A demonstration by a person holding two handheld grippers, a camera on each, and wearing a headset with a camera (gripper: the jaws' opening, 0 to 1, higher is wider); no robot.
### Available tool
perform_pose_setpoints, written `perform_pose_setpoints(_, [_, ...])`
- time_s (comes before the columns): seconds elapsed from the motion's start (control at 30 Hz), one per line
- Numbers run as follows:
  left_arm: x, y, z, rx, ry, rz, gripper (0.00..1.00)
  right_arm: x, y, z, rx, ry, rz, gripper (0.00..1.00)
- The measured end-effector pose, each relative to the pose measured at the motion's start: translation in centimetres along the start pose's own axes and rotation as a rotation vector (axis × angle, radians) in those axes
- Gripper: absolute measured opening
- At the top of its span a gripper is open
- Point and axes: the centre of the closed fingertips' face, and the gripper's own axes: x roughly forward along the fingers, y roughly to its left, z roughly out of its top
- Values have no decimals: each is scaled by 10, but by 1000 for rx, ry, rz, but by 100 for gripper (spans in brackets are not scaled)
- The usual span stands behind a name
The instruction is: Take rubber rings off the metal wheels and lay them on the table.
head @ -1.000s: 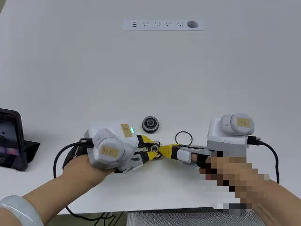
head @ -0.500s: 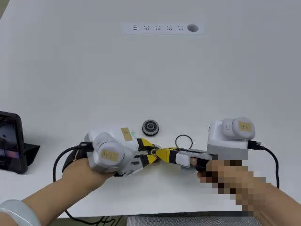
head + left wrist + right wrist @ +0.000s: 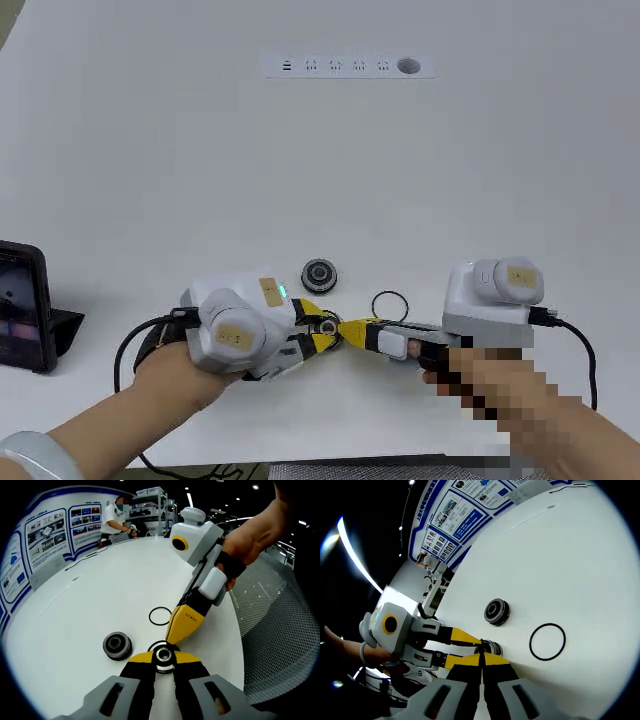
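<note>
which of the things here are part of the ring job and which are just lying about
Job: left claw, shut on a metal wheel; right claw at its rubber ring; second wheel and loose ring on the table.
Lying about: power strip; screen on a stand.

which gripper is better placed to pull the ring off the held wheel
Right: the right gripper has shut fingers touching the black rubber ring on the small metal wheel, which the left gripper clamps.
</note>
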Motion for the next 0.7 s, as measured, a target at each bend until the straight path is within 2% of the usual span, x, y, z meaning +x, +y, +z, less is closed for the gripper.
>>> perform_pose_setpoints(0.27, [-1,0,2,-5,-12,-3,16,2,-3,-1,3,5,-10,2])
perform_pose_setpoints(0.43, [-4,-1,9,6,-34,-2,17,1,-3,-1,2,7,-12,2])
perform_pose_setpoints(0.7, [-6,1,10,14,-38,12,27,1,-2,0,5,2,-8,2])
